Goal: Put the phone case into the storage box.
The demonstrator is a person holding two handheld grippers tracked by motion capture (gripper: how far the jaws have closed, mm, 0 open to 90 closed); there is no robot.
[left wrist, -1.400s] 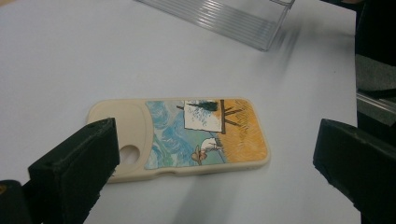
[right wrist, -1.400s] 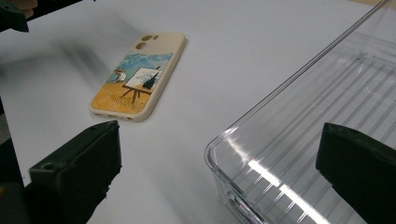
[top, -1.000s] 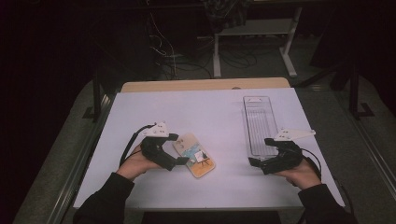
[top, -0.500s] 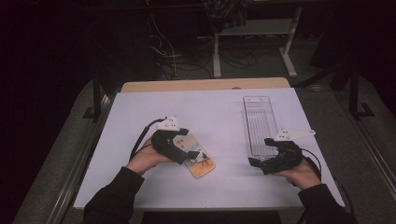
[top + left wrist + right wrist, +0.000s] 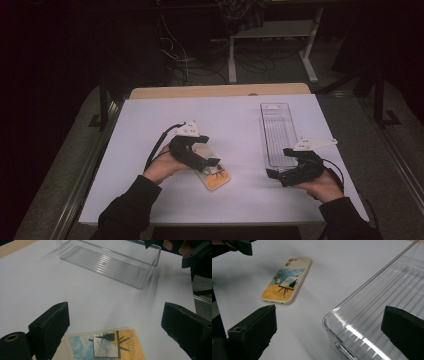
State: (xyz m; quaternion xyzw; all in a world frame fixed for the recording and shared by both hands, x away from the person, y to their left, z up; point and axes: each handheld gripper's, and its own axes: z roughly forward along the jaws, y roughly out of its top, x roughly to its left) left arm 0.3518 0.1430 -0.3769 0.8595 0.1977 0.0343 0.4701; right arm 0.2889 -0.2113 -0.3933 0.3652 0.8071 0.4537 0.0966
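Note:
A cream phone case (image 5: 218, 178) with a painted easel scene lies flat on the white table (image 5: 150, 125), left of centre. My left gripper (image 5: 212, 163) hovers over the case's far half. In the left gripper view the case (image 5: 105, 346) sits low between the wide-apart jaws of the left gripper (image 5: 116, 315). These jaws have just been closing a little, and the pads are not pressing on the case. My right gripper (image 5: 277, 162) stands open at the near end of a clear plastic tray (image 5: 277, 107). The tray's corner (image 5: 362, 290) lies between the right gripper's (image 5: 329, 317) jaws, untouched.
The long ribbed tray (image 5: 152, 255) holds nothing and lies lengthwise at the right of the table. A wooden strip (image 5: 215, 91) borders the far edge. Beyond it are dark floor, cables and metal stands.
My left hand has moved right and slightly away from me, so its jaws now reach over the phone case. The case, the tray and the right hand have stayed put.

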